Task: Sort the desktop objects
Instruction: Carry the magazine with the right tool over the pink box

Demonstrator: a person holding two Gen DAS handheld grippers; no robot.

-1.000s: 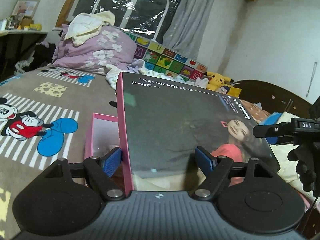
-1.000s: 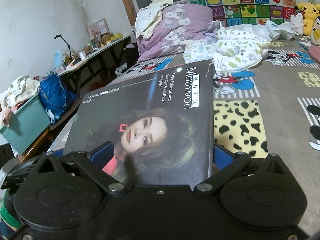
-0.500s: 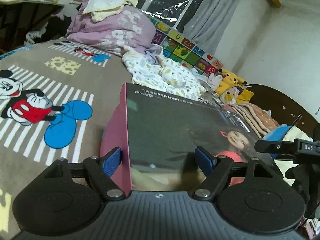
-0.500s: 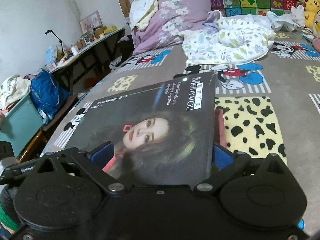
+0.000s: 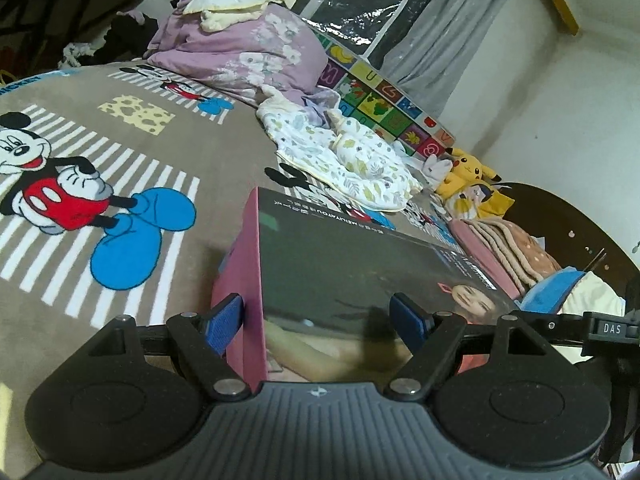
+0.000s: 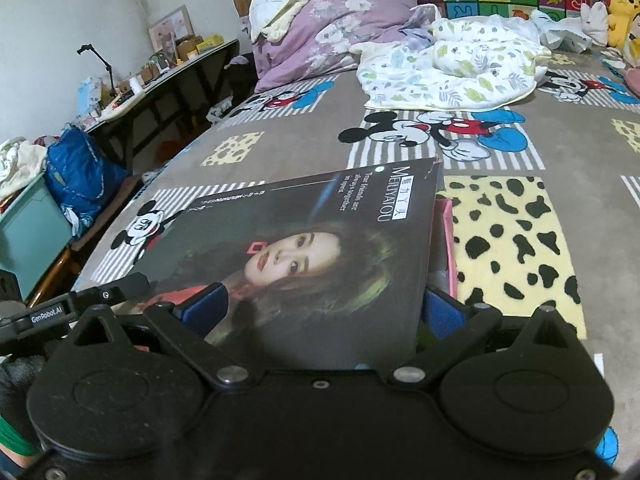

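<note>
Gripping the dark glossy box lid (image 5: 360, 280) at both ends, your left gripper (image 5: 320, 320) and right gripper (image 6: 320, 312) held it tilted over the pink box (image 6: 446, 240) on the bed blanket (image 5: 120, 140).

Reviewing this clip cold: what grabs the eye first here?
The dark box lid printed with a woman's portrait fills the foreground, held between the left gripper and the right gripper over a pink box. Behind it spreads the Mickey Mouse blanket, with a yellow Pikachu plush at the far edge.
</note>
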